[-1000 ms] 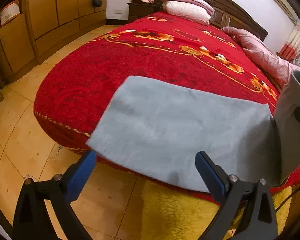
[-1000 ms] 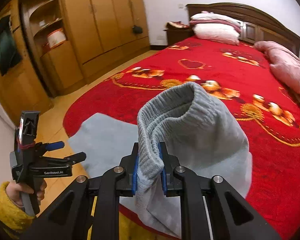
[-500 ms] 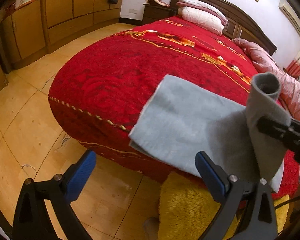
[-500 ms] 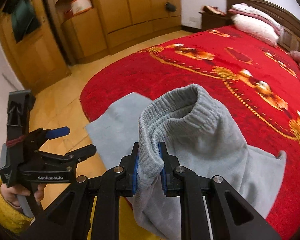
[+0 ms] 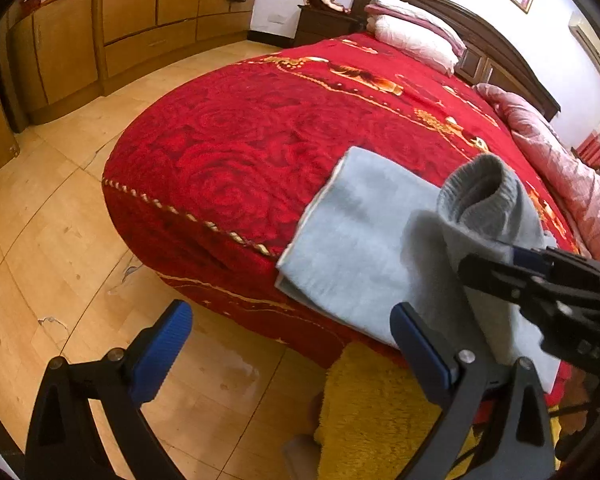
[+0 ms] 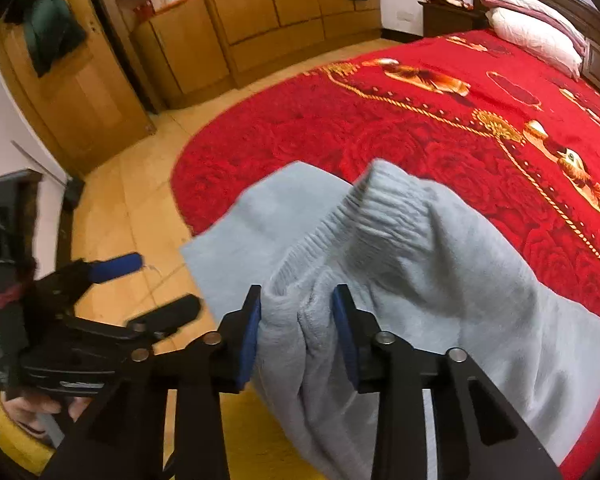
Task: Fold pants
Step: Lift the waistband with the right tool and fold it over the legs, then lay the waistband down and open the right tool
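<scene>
The blue-padded fingers (image 6: 247,344) of the right gripper (image 6: 298,336) stood partly apart, with a bunched fold of the pale grey fleece pants (image 6: 420,280) sitting between them; the cloth filled the gap, but whether the pads still pressed it could not be told. In the left wrist view the right gripper (image 5: 540,280) showed from the side as a black frame against the raised ribbed waistband (image 5: 480,192). The left gripper (image 5: 296,352) hung spread wide and empty over the tan tiled floor (image 5: 60,240), just off the bed's corner, its pads touching nothing. In the right wrist view the left gripper (image 6: 148,284) was gripped by a hand (image 6: 40,408) in a yellow sleeve (image 6: 12,436).

The pants lay across the near corner of the red rose-patterned bedspread (image 5: 240,152), one flat folded layer resting on the bed and draping slightly over its edge, the waistband end lifted above that layer. A yellow shaggy rug (image 5: 372,408) lay on the floor below. White pillows (image 5: 416,36) sat against the dark wooden headboard (image 5: 480,36), and wooden wardrobes (image 6: 280,8) lined the far wall.
</scene>
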Tool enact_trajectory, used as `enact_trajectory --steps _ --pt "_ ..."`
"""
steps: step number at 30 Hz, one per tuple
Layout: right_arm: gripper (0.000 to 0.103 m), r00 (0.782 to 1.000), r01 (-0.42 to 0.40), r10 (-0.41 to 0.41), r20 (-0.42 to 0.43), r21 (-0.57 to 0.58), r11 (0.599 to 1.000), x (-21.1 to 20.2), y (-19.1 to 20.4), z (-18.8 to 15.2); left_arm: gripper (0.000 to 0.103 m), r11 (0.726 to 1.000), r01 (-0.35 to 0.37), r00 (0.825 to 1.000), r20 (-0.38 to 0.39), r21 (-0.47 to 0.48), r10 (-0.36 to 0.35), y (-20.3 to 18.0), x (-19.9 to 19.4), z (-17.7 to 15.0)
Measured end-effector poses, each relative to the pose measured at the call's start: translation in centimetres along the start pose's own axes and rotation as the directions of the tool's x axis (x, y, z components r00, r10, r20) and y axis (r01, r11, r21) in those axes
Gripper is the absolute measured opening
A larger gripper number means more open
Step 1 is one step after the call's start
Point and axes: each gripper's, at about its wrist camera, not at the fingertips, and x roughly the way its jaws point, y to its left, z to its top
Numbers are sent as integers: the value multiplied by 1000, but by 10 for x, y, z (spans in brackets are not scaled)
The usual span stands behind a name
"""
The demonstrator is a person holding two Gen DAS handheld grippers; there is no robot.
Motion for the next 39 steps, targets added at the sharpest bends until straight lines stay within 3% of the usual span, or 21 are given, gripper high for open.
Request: enact_trajectory --steps 7,15,22,25,31,39 --pt "40 997 -22 22 79 1 1000 -44 2 -12 101 998 66 998 15 17 -67 -17 -8 2" --pt "40 984 120 -142 110 185 975 -86 -55 -52 101 980 197 980 1 35 -197 -50 -10 6" --pt "40 984 132 -163 76 309 942 -91 -91 -90 101 971 221 975 -23 88 -220 -86 -4 4" --pt "40 986 132 -157 54 318 939 -87 -95 -102 100 980 180 983 -42 83 -177 -96 7 6" --pt "40 997 51 -64 47 249 967 -74 -73 -108 100 983 175 985 -15 59 -174 -85 0 3" --pt "40 999 5 -8 48 70 998 -40 -26 -73 100 994 107 994 8 0 -107 -39 -5 3"
